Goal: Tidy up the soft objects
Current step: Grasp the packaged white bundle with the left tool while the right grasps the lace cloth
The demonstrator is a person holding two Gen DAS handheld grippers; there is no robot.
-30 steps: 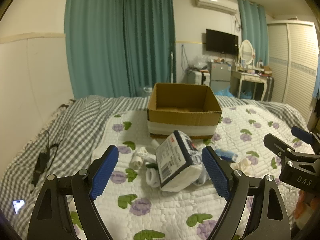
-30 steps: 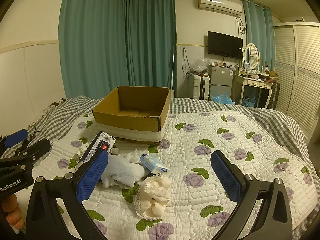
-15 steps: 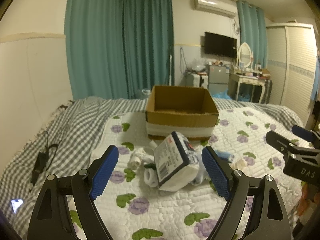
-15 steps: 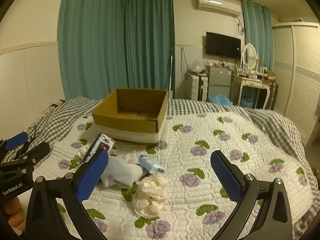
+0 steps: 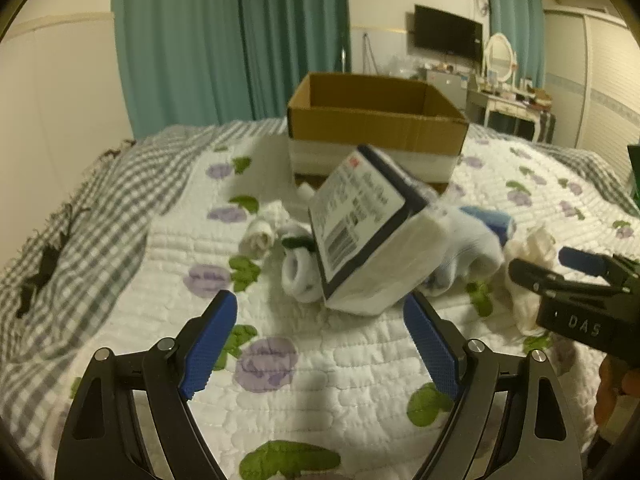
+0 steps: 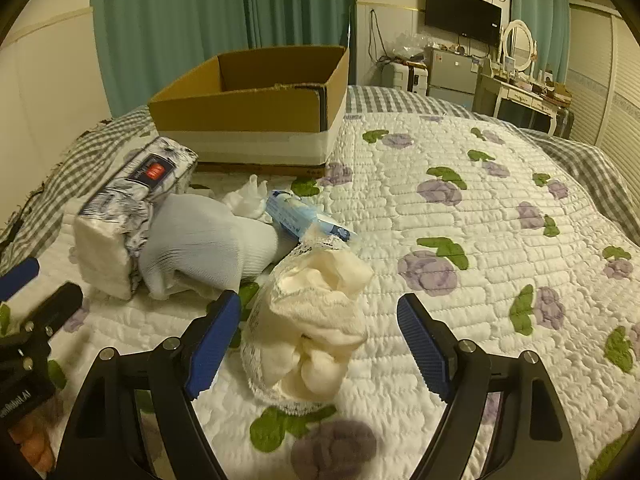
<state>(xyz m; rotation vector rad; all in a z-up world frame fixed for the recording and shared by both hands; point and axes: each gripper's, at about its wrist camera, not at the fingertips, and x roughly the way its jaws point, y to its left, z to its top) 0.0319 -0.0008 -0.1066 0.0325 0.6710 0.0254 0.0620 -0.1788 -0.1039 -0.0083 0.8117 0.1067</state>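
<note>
An open cardboard box stands on the quilted bed; it also shows in the right wrist view. In front of it lies a pile: a wrapped tissue pack, pale blue socks, small rolled white socks, a blue packet and a cream lace cloth bundle. My left gripper is open, just short of the tissue pack. My right gripper is open, with the cream bundle between its fingers.
The bed has a white floral quilt over a grey checked blanket. Teal curtains, a TV, a dressing table and a wardrobe stand behind. A black cable lies at the bed's left.
Both grippers have moved forward and down toward the pile. The tissue pack and the cream bundle now sit much closer, the bundle between the right fingers. Both grippers stay open.
</note>
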